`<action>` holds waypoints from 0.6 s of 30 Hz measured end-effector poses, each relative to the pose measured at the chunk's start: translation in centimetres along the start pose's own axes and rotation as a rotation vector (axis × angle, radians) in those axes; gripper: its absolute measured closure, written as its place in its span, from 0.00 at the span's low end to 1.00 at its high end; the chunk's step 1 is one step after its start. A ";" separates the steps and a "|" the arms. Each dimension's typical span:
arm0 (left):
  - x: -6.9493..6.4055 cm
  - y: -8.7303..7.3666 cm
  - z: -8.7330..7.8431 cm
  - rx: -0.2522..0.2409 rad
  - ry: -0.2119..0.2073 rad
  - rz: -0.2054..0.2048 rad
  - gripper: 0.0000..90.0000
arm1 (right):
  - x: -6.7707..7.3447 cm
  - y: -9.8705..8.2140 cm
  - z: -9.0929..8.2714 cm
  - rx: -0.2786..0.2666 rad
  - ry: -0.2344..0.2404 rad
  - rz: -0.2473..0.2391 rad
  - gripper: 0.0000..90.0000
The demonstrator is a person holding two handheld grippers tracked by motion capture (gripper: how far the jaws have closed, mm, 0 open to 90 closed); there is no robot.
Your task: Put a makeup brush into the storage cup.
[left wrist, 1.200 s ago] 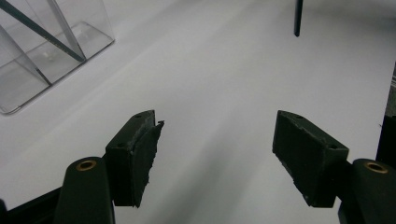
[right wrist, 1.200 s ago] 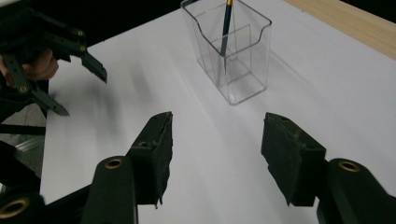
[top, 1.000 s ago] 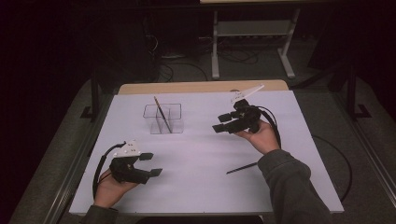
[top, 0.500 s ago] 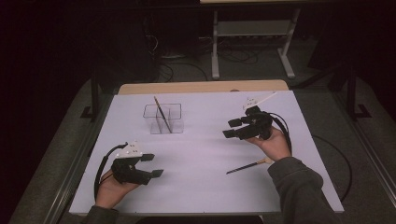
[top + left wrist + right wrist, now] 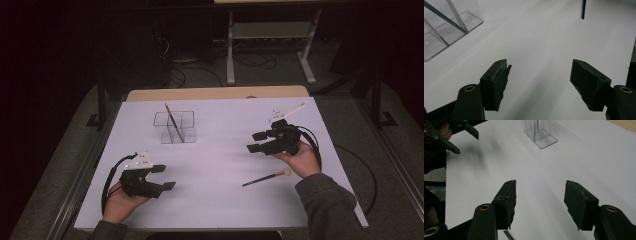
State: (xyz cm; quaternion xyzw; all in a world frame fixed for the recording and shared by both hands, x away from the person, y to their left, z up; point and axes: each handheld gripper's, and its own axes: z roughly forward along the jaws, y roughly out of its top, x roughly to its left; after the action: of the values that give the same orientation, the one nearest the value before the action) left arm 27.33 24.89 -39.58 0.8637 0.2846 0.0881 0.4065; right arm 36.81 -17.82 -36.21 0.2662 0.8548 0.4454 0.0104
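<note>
1 brush (image 5: 172, 122) stands in the clear box (image 5: 175, 127), 1 brush (image 5: 267, 177) waits on the desk (image 5: 220, 165); both claws, left (image 5: 164, 177) and right (image 5: 255, 142), are wide and empty.

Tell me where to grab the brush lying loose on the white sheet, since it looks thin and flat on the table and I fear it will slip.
Grip the brush near the middle of its thin dark handle, coming straight down from above with the right tongs, jaws set across the handle. It lies flat, its pale end by the right hand.
</note>
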 end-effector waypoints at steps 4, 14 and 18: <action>0.0 0.0 0.0 0.002 -0.001 0.003 0.33 | 0.0 -0.4 -0.2 0.009 -0.004 0.000 0.46; 0.0 0.0 0.1 0.002 -0.001 0.006 0.33 | 0.1 -1.1 -0.6 0.037 -0.010 -0.011 0.46; 0.0 0.0 0.1 0.004 -0.003 0.009 0.33 | 0.1 -1.4 -0.8 0.039 -0.013 -0.018 0.46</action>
State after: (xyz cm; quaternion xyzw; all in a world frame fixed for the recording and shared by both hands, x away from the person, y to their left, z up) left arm 27.35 24.78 -39.66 0.8659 0.2803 0.0882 0.4049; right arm 35.90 -19.02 -36.85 0.2614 0.8656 0.4268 0.0148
